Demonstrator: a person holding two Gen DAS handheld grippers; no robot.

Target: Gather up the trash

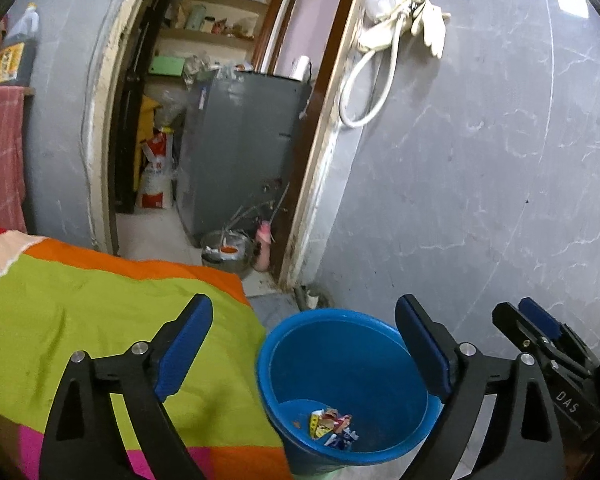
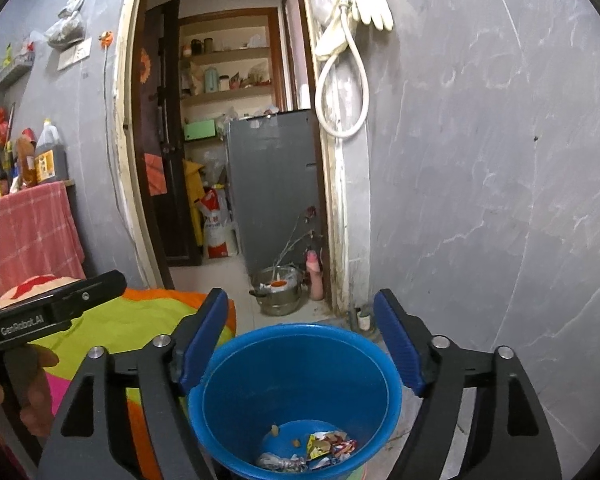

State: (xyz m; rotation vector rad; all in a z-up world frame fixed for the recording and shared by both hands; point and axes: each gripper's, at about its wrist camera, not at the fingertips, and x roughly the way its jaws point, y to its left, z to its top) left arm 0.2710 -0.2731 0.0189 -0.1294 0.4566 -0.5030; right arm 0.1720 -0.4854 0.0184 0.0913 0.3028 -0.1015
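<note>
Above the bucket, left gripper (image 1: pixel 304 340): jaws spread wide, nothing between the blue pads (image 1: pixel 184 348); it hangs over the near edge of the bed and the bucket's left rim.
Right gripper (image 2: pixel 300 340): jaws spread as well, empty, straddling the bucket's mouth from above.
Blue bucket (image 2: pixel 380 376): stands upright on the floor, just beside the bed and near the grey wall.
Trash (image 2: pixel 328 446): crumpled colourful wrappers and a few small scraps lie at the bottom of the bucket.
Bedspread (image 1: pixel 80 320): green, orange and pink stripes, touching the bucket's left side.
Person's hand (image 2: pixel 4 392): grips the handle of the left gripper at the left edge of the right wrist view.
Doorway (image 2: pixel 236 160): open behind the bucket, with a steel pot (image 2: pixel 278 292) on the floor and a grey cabinet (image 2: pixel 274 184) beyond.
Wall (image 2: pixel 480 200): a white glove (image 2: pixel 370 4) and a looped hose hang beside the door frame.
</note>
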